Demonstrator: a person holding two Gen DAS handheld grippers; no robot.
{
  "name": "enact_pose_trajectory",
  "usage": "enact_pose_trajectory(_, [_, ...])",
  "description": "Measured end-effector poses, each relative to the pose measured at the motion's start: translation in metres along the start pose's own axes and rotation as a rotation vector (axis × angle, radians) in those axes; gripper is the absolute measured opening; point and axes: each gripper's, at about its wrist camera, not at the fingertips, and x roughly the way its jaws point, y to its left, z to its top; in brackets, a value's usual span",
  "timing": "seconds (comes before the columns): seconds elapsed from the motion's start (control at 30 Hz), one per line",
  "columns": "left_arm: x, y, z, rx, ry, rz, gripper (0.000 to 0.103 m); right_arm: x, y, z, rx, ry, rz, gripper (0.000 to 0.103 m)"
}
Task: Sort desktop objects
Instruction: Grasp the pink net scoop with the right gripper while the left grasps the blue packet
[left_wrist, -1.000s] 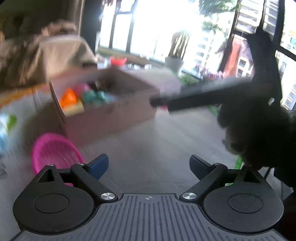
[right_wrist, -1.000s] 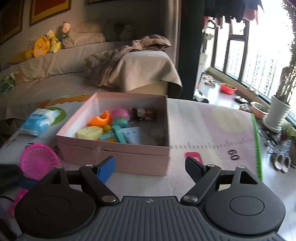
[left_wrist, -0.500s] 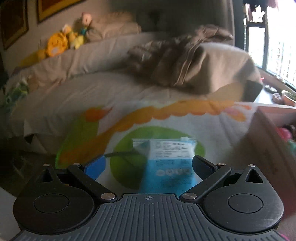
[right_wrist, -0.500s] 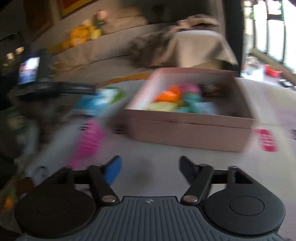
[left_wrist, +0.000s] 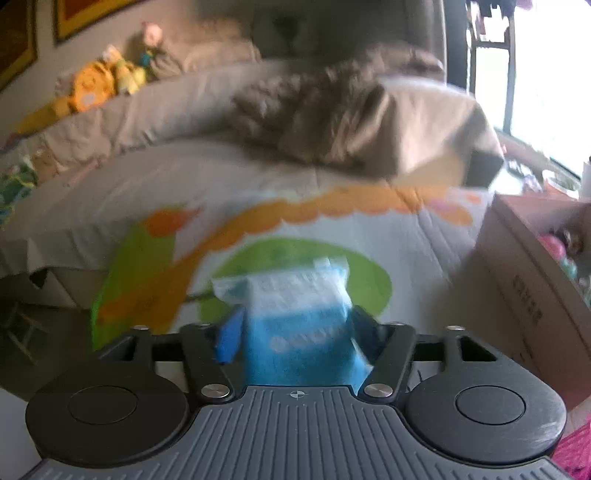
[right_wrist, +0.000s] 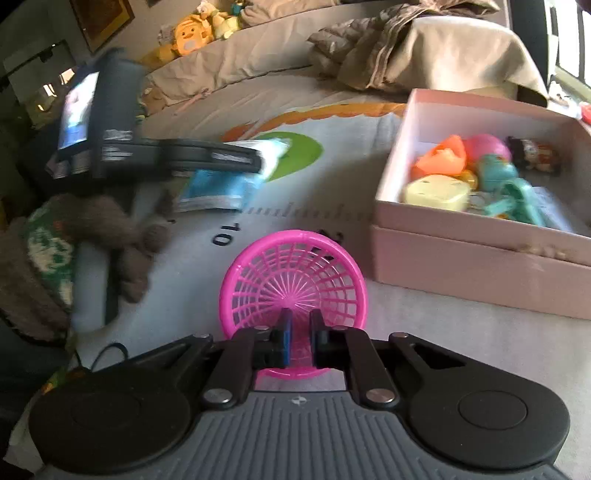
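**Two grips taken at once: basket and wipes pack**

While both tongs settle on their objects, the right gripper (right_wrist: 298, 341) stands nearest, its jaws just closed almost fully on the near rim of the pink basket (right_wrist: 293, 275), which lies on the play mat (right_wrist: 369, 122) just in front of the pink box (right_wrist: 480, 258). The thin rim is pinched between the pads; lifting it straight up, without twisting, should keep it from slipping. Further left on the mat, the left gripper (left_wrist: 295, 334) has just been narrowing around the blue wipes pack (left_wrist: 295, 332), which lies over the green patch. Its pads appear to touch the pack's sides. Because the pack is soft, a firmer squeeze before lifting seems wise. The box, already holding several toys (right_wrist: 476, 173), stands to the right, likely the destination.
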Motion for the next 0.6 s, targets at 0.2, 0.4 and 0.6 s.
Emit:
enact_pose_trajectory(0.2, [0.010,0.005,0.003,0.020,0.015,0.015,0.096,-0.022,-0.016,-0.017,-0.029,-0.012,-0.099,0.009])
enact_pose_trajectory(0.4, [0.034,0.001,-0.003,0.023,0.090,-0.018,0.070,-0.039,-0.022,-0.027,-0.054,-0.051,-0.179,0.012])
enact_pose_trajectory(0.6, [0.008,-0.006,-0.020,0.008,0.117,-0.079,0.059,-0.071,-0.027,-0.026,-0.021,-0.174,-0.201,0.045])
